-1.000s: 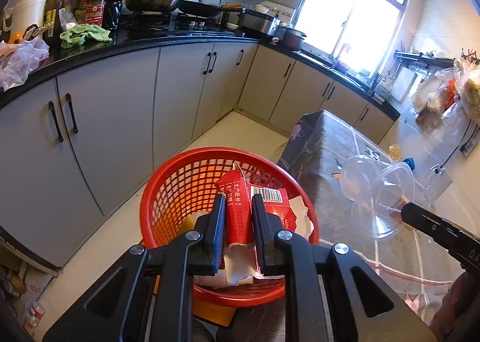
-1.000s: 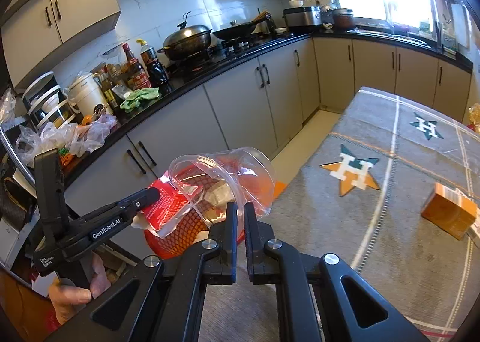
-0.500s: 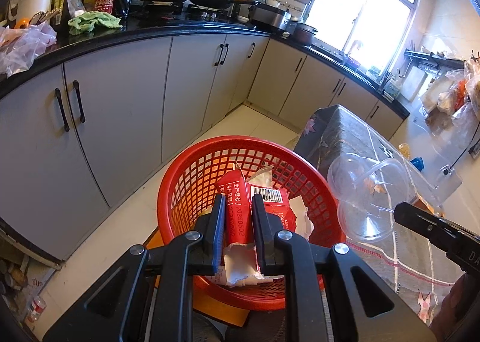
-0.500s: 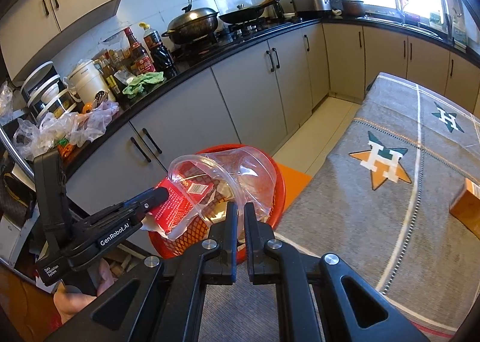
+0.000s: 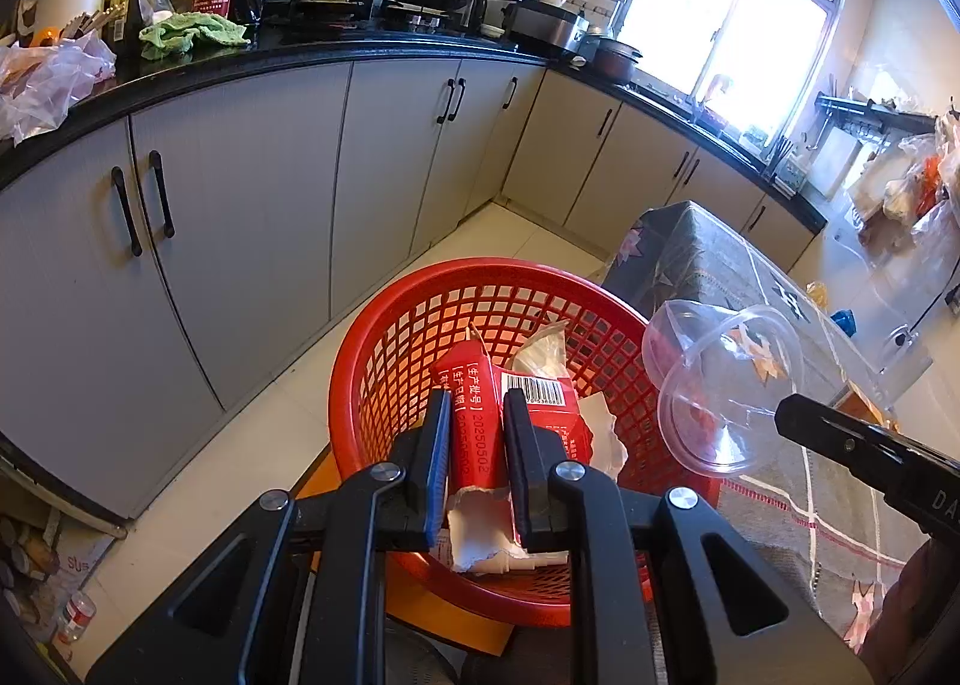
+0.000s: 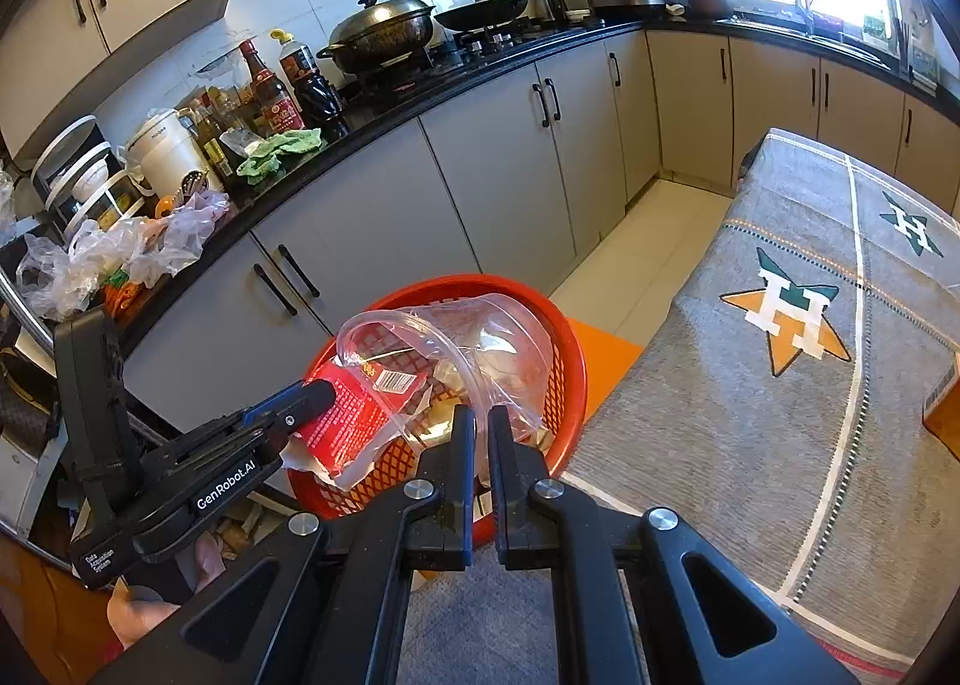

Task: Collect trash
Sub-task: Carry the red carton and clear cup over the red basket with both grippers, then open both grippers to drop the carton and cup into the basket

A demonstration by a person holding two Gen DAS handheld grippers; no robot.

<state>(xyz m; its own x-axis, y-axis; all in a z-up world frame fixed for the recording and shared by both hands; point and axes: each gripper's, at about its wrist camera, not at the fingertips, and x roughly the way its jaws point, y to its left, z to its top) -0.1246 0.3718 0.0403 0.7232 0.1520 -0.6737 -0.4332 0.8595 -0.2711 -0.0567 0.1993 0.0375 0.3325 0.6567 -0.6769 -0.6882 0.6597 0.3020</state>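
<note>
Now I am holding a torn red carton [image 5: 474, 433] tight in my left fingers [image 5: 441, 439] and a clear plastic cup [image 6: 480, 349] pinched in my right fingers [image 6: 465, 445], both over the red basket [image 5: 384, 361].

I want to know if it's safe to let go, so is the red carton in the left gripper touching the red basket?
Cannot tell. In both wrist views the red carton overlaps the red basket, showing no clear gap or contact.

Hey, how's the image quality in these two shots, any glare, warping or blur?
Left wrist view: the window is blown out white, the cabinets bow from fisheye distortion, and the red carton stays sharp. Right wrist view: the corners are dark, the clear plastic cup catches highlights, and the print on the tablecloth is crisp.
</note>
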